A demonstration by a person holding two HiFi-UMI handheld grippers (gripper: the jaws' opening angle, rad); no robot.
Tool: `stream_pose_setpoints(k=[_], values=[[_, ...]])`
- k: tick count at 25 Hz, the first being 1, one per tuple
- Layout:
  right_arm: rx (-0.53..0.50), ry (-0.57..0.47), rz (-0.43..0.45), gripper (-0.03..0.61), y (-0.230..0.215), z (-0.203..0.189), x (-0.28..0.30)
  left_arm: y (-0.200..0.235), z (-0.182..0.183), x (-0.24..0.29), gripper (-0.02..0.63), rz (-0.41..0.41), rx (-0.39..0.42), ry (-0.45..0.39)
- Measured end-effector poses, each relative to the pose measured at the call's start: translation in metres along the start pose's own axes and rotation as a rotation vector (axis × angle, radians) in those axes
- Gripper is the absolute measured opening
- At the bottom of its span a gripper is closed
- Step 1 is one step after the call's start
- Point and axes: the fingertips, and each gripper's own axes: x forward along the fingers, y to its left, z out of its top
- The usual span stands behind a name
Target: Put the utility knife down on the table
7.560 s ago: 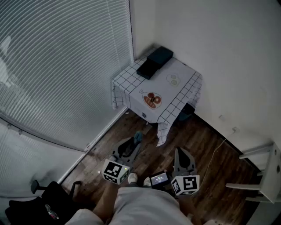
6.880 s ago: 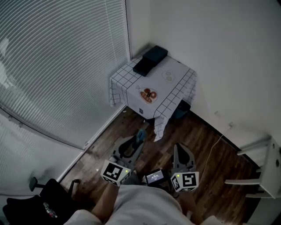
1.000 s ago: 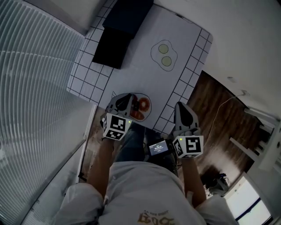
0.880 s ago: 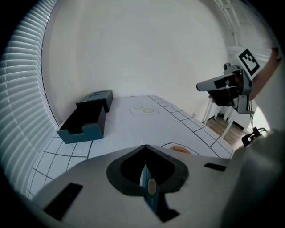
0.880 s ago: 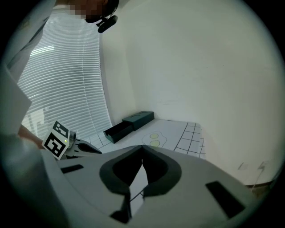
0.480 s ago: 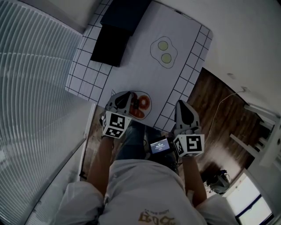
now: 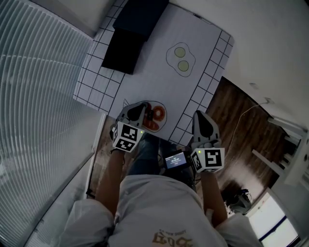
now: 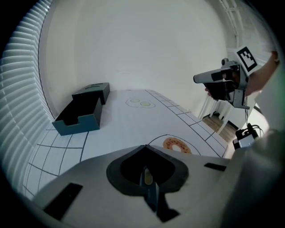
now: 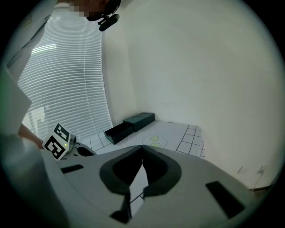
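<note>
My left gripper (image 7: 143, 109) hangs over the near edge of the white checked table (image 7: 145, 77), above a printed orange ring (image 7: 156, 116). Its jaws are shut on the utility knife (image 8: 149, 185), a thin blue handle with a yellowish part, seen between the pads in the left gripper view. The knife is hidden in the head view. My right gripper (image 7: 199, 116) hovers at the table's near right corner, its tips (image 9: 142, 159) meeting with nothing between them. It also shows at the right of the left gripper view, as the right gripper (image 8: 220, 80).
An open dark blue box (image 7: 123, 50) and its second half (image 7: 141, 14) lie at the table's far left. A fried-egg print (image 7: 181, 58) marks the cloth's middle. Window blinds (image 7: 43, 96) run along the left, wood floor (image 7: 241, 130) and a white shelf (image 7: 289, 144) are right.
Since the oldest frames the person has walked up to the table and both grippers now reach its near edge. Over the last second nothing visibly moved.
</note>
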Motion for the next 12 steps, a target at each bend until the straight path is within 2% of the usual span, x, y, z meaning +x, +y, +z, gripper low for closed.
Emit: stream_pose_setpoints(k=[3, 12], values=[[0.001, -0.021, 0.000, 0.008, -0.001, 0.007, 0.000, 0.001, 0.010, -0.006, 0.009, 0.015, 0.014, -0.031], [-0.025, -0.072, 0.029, 0.008, 0.005, 0.038, -0.005, 0.013, 0.072, -0.057, 0.008, 0.059, -0.060, -0.219]])
